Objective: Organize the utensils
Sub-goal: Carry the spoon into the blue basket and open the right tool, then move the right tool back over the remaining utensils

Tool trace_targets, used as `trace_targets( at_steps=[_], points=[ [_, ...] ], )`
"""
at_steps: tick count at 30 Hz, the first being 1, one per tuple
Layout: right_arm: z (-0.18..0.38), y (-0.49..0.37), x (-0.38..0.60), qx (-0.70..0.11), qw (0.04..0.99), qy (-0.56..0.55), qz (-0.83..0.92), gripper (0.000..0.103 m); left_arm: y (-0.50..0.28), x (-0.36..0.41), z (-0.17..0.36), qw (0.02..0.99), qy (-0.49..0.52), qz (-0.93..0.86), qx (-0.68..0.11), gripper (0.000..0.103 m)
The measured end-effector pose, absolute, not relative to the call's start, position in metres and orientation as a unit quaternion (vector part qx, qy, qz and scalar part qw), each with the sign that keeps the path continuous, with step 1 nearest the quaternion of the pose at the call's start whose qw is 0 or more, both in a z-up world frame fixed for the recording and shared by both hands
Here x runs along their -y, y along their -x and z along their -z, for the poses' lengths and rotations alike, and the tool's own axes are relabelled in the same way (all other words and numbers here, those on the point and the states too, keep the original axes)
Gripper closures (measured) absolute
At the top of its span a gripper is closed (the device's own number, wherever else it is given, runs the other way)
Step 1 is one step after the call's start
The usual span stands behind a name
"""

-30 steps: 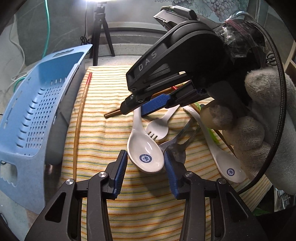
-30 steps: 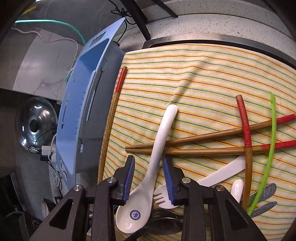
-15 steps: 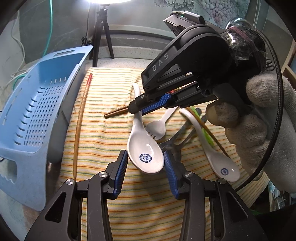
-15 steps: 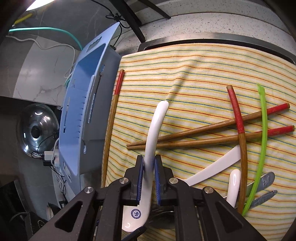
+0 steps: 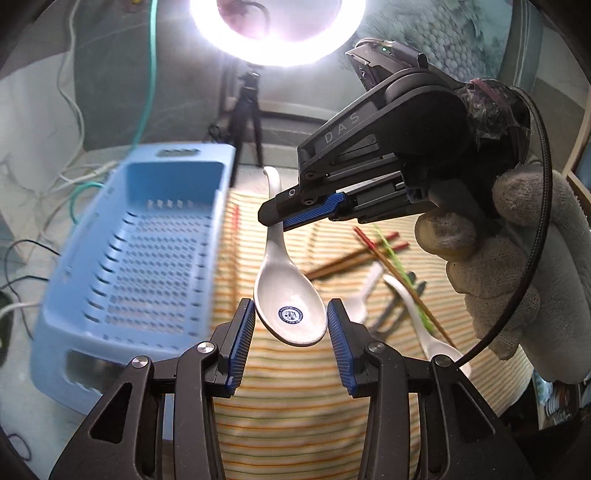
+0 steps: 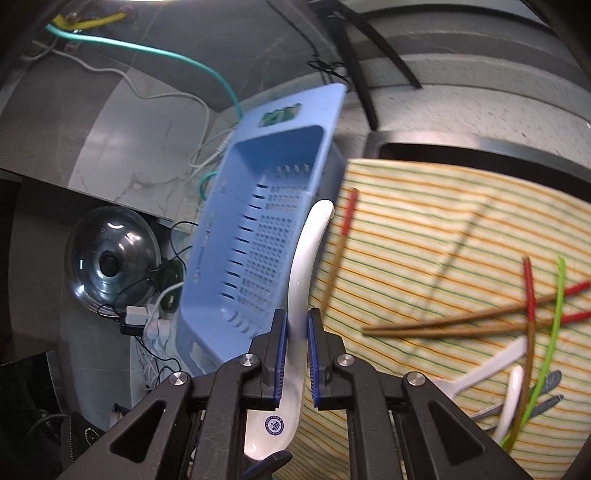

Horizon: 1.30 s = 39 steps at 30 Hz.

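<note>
My right gripper [image 6: 295, 360] is shut on the handle of a white ceramic spoon [image 6: 304, 266] and holds it in the air above the striped cloth [image 6: 443, 229]. In the left wrist view the same spoon [image 5: 290, 302] hangs with its bowl between my left gripper's open fingers [image 5: 291, 343], which do not touch it. The right gripper [image 5: 280, 218] shows there, clamped on the handle. A blue perforated basket [image 5: 147, 258] stands to the left; it also shows in the right wrist view [image 6: 266, 236].
On the cloth lie several red-tipped wooden chopsticks [image 6: 461, 321], a green stick [image 6: 550, 332], a second white spoon [image 5: 424, 317], a white fork [image 6: 484, 373] and metal cutlery. A glass pot lid [image 6: 110, 262] and cables lie left of the basket. A ring light [image 5: 277, 29] stands behind.
The right gripper closed on the spoon's handle, then lifted it off the cloth and carried it left toward the basket. The left gripper rose with it, still open.
</note>
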State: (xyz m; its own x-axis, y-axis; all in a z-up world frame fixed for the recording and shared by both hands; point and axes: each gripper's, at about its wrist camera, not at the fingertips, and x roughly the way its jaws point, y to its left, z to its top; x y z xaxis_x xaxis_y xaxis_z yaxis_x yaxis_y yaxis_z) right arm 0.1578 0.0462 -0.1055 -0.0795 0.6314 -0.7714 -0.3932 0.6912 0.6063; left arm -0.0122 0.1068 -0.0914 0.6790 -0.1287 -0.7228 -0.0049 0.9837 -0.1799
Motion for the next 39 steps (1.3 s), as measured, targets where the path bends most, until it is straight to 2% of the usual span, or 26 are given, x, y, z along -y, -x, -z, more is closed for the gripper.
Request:
trace_targets(
  at_steps=[12, 22, 25, 27, 29, 39],
  points=[
    [0.111, -0.158, -0.14, -0.621, 0.663, -0.076, -0.411, 0.093, 0.006, -0.187, 0.101, 0.911, 0.085, -0.01, -0.404, 0.064],
    [0.13, -0.163, -0.183, -0.625, 0.661, -0.061, -0.41, 0.093, -0.004, -0.224, 0.117, 0.901, 0.105, -0.027, -0.421, 0.064],
    [0.13, -0.161, -0.19, -0.618, 0.669, -0.036, -0.411, 0.089, -0.007, -0.226, 0.12, 0.899, 0.099, -0.032, -0.424, 0.064],
    [0.128, -0.159, -0.193, -0.61, 0.676, -0.02, -0.412, 0.082, -0.007, -0.229, 0.119, 0.898, 0.105, -0.036, -0.427, 0.064],
    [0.125, -0.158, -0.191, -0.603, 0.682, -0.016, -0.414, 0.065, -0.007, -0.231, 0.118, 0.897, 0.108, -0.039, -0.426, 0.065],
    [0.093, -0.154, -0.163, -0.573, 0.703, -0.006, -0.421, 0.062, 0.005, -0.219, 0.098, 0.906, 0.103, -0.047, -0.408, 0.064]
  ],
)
